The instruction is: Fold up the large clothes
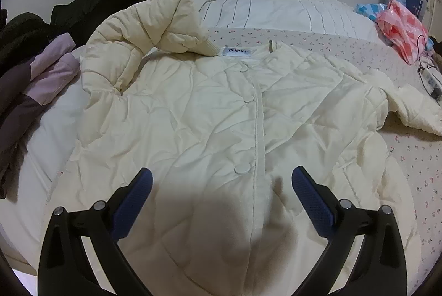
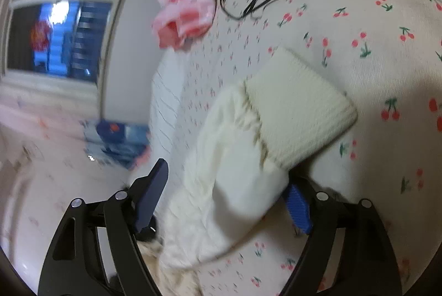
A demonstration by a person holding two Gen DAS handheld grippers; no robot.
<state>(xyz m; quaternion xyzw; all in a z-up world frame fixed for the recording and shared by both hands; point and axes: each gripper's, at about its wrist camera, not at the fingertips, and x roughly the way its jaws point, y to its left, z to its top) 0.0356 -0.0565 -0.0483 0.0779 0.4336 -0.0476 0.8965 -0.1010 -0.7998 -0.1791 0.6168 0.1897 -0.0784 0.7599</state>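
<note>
The left tool [image 1: 221,180] is a black plastic fork of two curved arms, each widening toward the bottom of the picture and cut through with a long teardrop slot. Two round silver screws sit on each arm near the joints. The fingers [image 1: 134,202] end in flat, dark blue pads with a fine cross-hatched, knurled face.

The right tool [image 2: 228,191] has the same build: glossy black linkage arms with slotted cut-outs and paired silver screw heads at the pivots. One of its fingers [image 2: 152,199] shows a dark navy, smooth side; the other pad is a brighter blue with ribbed texture.
</note>
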